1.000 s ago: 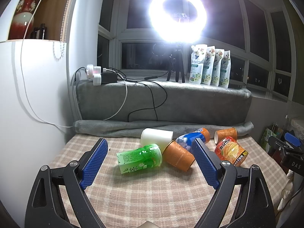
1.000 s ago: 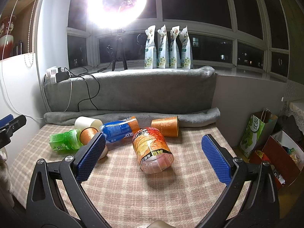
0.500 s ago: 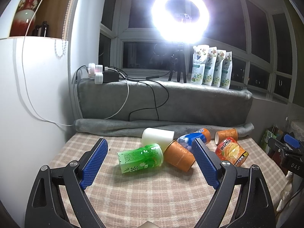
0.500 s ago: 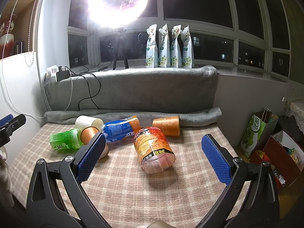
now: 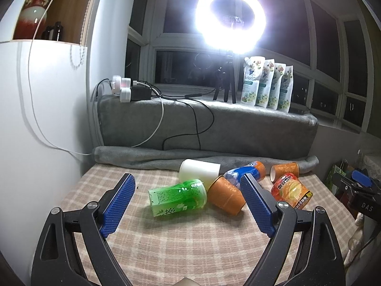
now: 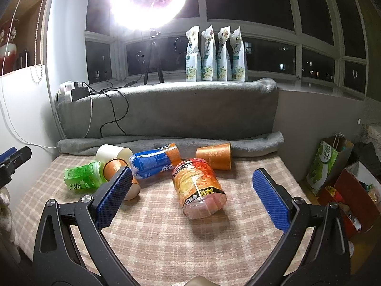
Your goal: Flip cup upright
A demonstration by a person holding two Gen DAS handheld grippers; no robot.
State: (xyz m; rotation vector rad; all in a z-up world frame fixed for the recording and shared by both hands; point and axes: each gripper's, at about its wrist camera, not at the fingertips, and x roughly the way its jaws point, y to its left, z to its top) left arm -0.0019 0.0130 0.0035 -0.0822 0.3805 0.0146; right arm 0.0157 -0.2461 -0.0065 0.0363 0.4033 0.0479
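Several cups lie on their sides on the checked cloth. A green cup (image 5: 178,196) lies in front of my open left gripper (image 5: 188,190), beside an orange paper cup (image 5: 226,196) and a white cup (image 5: 198,170). A blue-and-orange cup (image 6: 154,162), a second orange paper cup (image 6: 214,158) and an orange printed clear cup (image 6: 198,188) lie ahead of my open right gripper (image 6: 190,183). Both grippers are empty and hover above the cloth, short of the cups.
A grey blanket roll (image 5: 142,157) and grey padded ledge (image 6: 190,109) back the table. A ring light (image 5: 229,20), cables and several pouches (image 6: 214,54) stand on the sill. Paper bags and a red box (image 6: 352,186) sit to the right, off the table.
Both views have shifted only slightly; the left gripper has tilted a little. No cup has moved and both grippers stay open.
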